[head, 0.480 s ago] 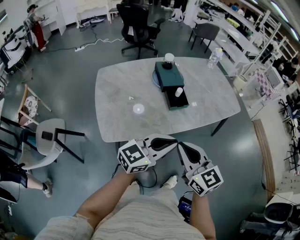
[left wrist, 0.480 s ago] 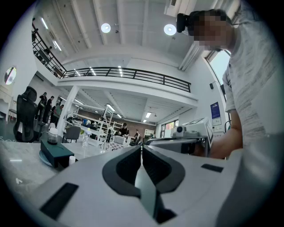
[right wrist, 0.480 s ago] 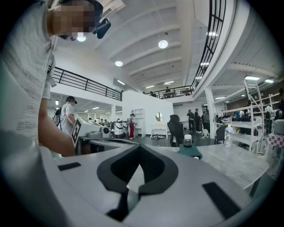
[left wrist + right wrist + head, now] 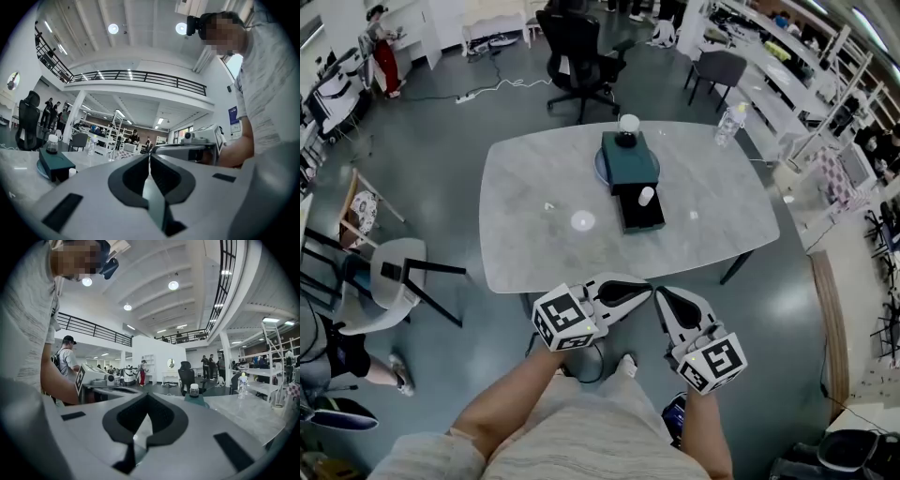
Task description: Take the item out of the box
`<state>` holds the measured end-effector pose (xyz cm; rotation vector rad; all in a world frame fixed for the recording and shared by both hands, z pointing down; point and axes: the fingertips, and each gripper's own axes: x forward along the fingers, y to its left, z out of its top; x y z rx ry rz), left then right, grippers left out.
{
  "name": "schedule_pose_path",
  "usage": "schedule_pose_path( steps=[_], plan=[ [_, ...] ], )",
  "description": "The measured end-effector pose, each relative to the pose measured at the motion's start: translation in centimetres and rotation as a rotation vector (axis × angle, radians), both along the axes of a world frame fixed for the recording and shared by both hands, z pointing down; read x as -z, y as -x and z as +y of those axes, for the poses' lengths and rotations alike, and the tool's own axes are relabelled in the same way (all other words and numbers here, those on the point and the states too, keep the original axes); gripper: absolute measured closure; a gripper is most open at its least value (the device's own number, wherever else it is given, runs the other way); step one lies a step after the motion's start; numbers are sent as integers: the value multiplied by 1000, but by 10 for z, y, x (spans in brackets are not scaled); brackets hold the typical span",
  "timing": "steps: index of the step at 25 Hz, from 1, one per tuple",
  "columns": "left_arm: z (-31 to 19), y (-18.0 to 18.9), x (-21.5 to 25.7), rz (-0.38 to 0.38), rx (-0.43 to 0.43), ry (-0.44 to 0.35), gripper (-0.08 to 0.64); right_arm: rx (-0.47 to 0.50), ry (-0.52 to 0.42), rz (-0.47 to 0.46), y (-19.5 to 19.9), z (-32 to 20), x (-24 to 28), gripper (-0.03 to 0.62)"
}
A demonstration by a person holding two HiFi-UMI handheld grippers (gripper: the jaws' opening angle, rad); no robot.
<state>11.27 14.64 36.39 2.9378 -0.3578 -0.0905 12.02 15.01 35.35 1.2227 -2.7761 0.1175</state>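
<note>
In the head view you are closing on the table. Compared with half a second ago, its near edge is sitting a little lower and nearer to your hands. The box is drifting down and left with it. The drawer is standing pulled out toward you, and the small white item is standing upright inside it, untouched. A jar is sitting on top of the box. Your left gripper and right gripper are holding the same pose as before, tips nearly touching each other, still short of the table edge and well apart from the box.

In the left gripper view the jaws are pressing together with nothing between them. The box is showing far off at the left, with the item in front of it.

In the right gripper view the jaws are likewise meeting, empty. The jar and box are lying straight ahead beyond the tips, and a water bottle is standing off to the right.

So only your approach is changing, and the picking itself is not yet beginning. I judge that you are going to need one gripper opened before you reach into the drawer.
</note>
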Motion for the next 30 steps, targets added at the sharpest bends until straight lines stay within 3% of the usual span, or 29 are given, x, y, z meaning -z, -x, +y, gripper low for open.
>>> schedule_pose_path(
  steps=[9, 16, 23, 30],
  plan=[
    [-39, -57, 5, -2, 57, -6, 538, 104, -14, -74, -51, -33, 12, 572],
    [-69, -67, 10, -13, 140, 0, 538, 207, -5, -100, -65, -62, 15, 569],
    [-98, -40, 8, 8, 179, 24, 538, 229, 7, -126, -42, -91, 12, 569],
    [-128, 18, -2, 4, 115, 31, 538, 178, -2, -136, 17, -124, 10, 569]
  ],
)
